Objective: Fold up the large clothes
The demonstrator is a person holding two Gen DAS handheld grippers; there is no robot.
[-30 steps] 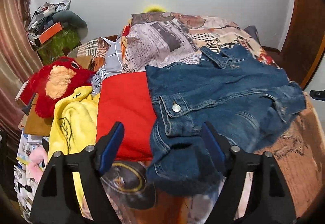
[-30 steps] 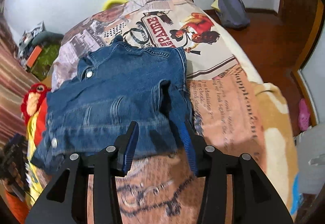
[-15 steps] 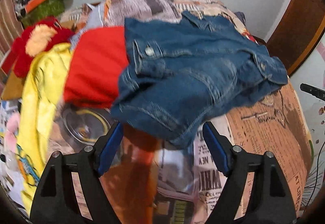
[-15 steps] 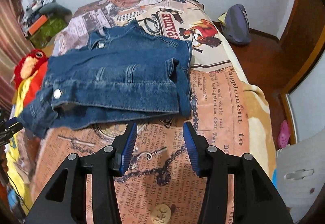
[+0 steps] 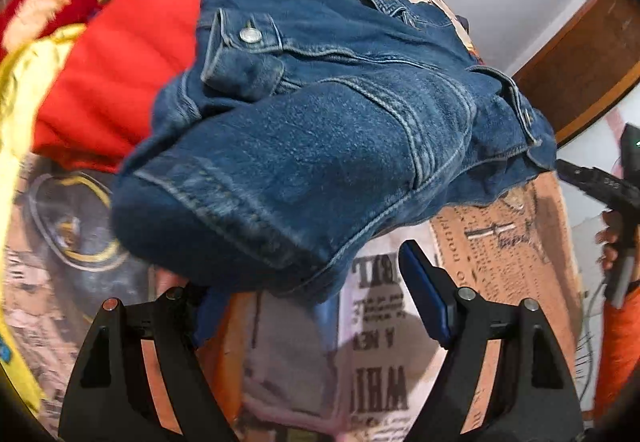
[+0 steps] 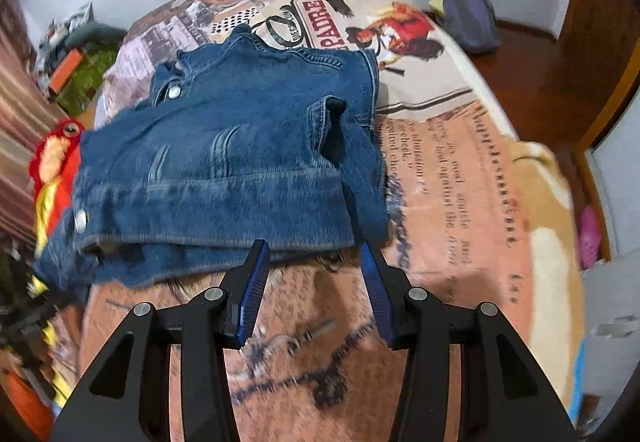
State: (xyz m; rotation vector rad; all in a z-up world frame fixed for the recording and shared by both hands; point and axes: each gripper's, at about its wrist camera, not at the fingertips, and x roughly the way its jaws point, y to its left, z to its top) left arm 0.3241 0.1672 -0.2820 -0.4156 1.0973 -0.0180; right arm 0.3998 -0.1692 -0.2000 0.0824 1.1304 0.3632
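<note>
A blue denim jacket point(image 5: 320, 121) lies folded on the printed bedspread point(image 5: 512, 242); it also shows in the right wrist view point(image 6: 240, 169). My left gripper point(image 5: 312, 302) is open, low at the jacket's near corner, whose hem hangs over the left finger and hides its tip. My right gripper point(image 6: 314, 262) is open, its fingertips right at the jacket's near hem on the right side. Nothing is gripped by either.
A red garment point(image 5: 116, 81) and a yellow garment point(image 5: 16, 113) lie left of the jacket, with a red plush toy point(image 6: 52, 153) beyond. A grey bag point(image 6: 472, 17) sits on the wooden floor past the bed's far right. The other gripper's handle point(image 5: 600, 185) shows at the right.
Both grippers pulled back from the jacket, then came in again. The left one has dropped low, under the jacket's near corner; the right one has closed in on the hem.
</note>
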